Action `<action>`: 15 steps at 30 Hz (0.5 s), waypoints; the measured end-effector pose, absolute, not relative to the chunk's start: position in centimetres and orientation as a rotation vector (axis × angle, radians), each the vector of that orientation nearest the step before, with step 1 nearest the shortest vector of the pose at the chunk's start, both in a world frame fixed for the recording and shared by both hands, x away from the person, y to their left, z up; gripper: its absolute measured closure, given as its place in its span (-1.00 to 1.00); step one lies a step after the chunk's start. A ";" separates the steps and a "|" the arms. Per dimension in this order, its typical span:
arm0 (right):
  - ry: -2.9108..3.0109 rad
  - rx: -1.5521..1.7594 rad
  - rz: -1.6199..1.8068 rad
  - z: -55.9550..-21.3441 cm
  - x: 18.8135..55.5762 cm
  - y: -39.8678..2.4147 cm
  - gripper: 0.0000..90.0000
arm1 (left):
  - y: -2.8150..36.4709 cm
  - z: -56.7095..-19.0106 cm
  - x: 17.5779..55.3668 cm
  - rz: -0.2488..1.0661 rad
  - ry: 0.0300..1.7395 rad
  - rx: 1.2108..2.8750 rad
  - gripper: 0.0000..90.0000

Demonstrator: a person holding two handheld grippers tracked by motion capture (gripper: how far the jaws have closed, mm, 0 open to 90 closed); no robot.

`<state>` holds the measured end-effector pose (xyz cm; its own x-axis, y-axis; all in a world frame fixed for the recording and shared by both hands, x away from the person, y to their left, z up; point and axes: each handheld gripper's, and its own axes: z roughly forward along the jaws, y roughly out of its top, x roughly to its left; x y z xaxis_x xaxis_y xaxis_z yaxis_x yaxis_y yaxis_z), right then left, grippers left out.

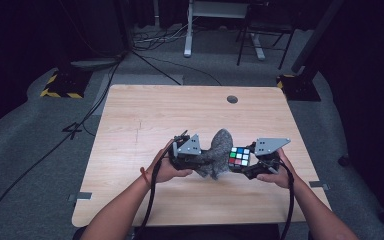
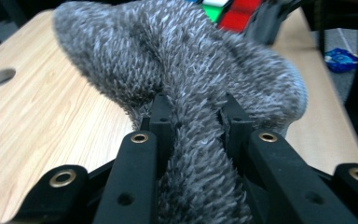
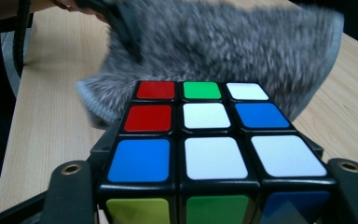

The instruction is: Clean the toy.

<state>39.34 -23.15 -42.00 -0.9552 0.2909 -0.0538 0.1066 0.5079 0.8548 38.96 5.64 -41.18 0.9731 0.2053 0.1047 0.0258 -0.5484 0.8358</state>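
- On the left, the left gripper (image 1: 200, 159) has its jaws pinched tight on a fold of the fuzzy grey cloth (image 1: 216, 154), lifted just off the wooden table (image 1: 145, 120).
- The cloth stands between the two grippers, touching the cube.
- On the right, the right gripper (image 1: 247, 167) clamps the puzzle cube (image 1: 239, 157) by its sides.
- Beyond the table, a cable hole (image 1: 232, 99) and desk legs (image 1: 188, 35).

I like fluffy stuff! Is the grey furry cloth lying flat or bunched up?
Bunched up. The cloth is pinched into a fold between the left gripper and rises in a hump off the table.
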 end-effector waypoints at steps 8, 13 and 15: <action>2.486 0.362 1.517 -41.4 39.2 -22.9 -0.26 | 5.1 -41.6 38.5 0.197 0.131 2.114 0.61; 2.444 0.406 1.576 -41.1 39.6 -23.4 -0.26 | 3.8 -42.7 38.4 0.197 0.101 2.182 0.61; 2.429 0.415 1.583 -41.0 39.5 -23.5 -0.26 | 3.0 -43.3 38.5 0.217 0.087 2.239 0.61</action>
<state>39.53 -23.51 -41.01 -0.9377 0.3465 -0.0237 0.1181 0.3825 0.9164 38.46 3.04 -43.28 0.9825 0.1371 0.1262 -0.0125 -0.6268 0.7790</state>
